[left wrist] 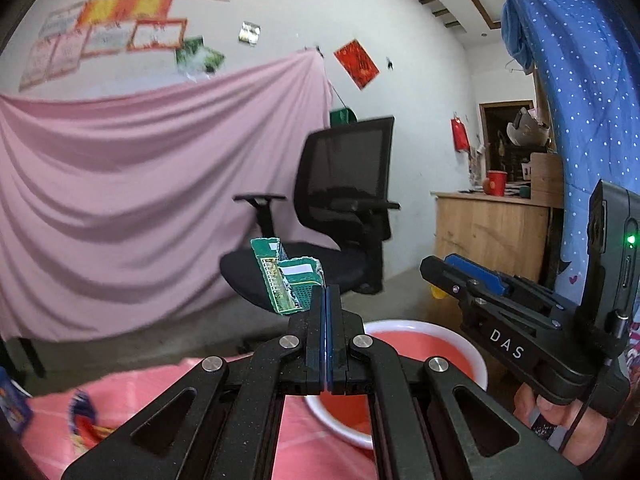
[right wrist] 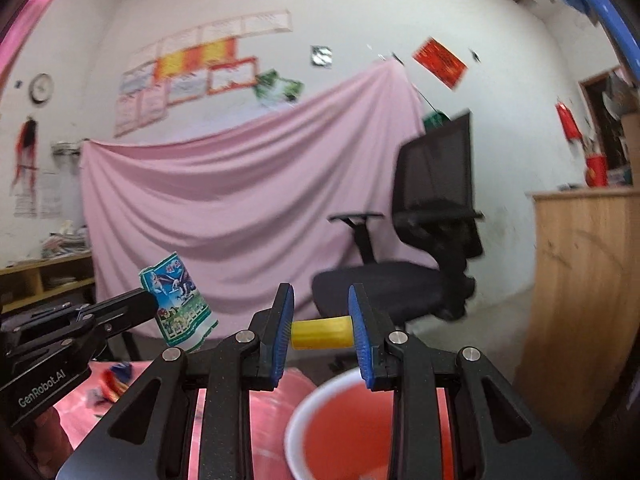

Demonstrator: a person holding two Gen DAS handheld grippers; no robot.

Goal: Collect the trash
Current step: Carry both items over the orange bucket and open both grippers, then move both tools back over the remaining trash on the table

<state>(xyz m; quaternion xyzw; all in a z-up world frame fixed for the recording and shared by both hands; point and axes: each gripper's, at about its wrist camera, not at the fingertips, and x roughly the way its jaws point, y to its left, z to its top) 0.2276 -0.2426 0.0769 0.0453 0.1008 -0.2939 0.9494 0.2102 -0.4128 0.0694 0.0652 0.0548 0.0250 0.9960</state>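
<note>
Trash, left piece: torn green printed wrapper (left wrist: 289, 280), pinched at its lower edge and sticking up and to the left of the fingertips, above the table.
Trash, right piece: short yellow cylinder (right wrist: 321, 333), lying crosswise between the two blue pads, held in the air just beyond the basin's far rim.
Left gripper (left wrist: 327, 294): jaws pressed together, blue pads meeting with only the wrapper's edge caught between them.
Right gripper (right wrist: 321, 322): jaws a little apart, clamped on the two ends of the yellow cylinder; a hand (left wrist: 560, 420) grips its handle at the right edge of the left view.
Basin (left wrist: 476, 364): white-rimmed, red inside, sitting on the table directly below and in front of both grippers, slightly to the right of the left one.
Tablecloth (left wrist: 168, 384): pink, covering the near table surface.
Loose wrappers (left wrist: 82, 416): colourful scraps lying on the cloth at the near left, blurred.
Office chair (left wrist: 340, 208): black mesh back, standing on the floor beyond the table, centre-right.
Pink sheet (left wrist: 120, 208): draped across the far wall, behind the chair, on the left.
Wooden cabinet (left wrist: 492, 232): far right, with a red cup (left wrist: 496, 183) on top.
Blue dotted fabric (left wrist: 580, 60): hanging at the right edge.
</note>
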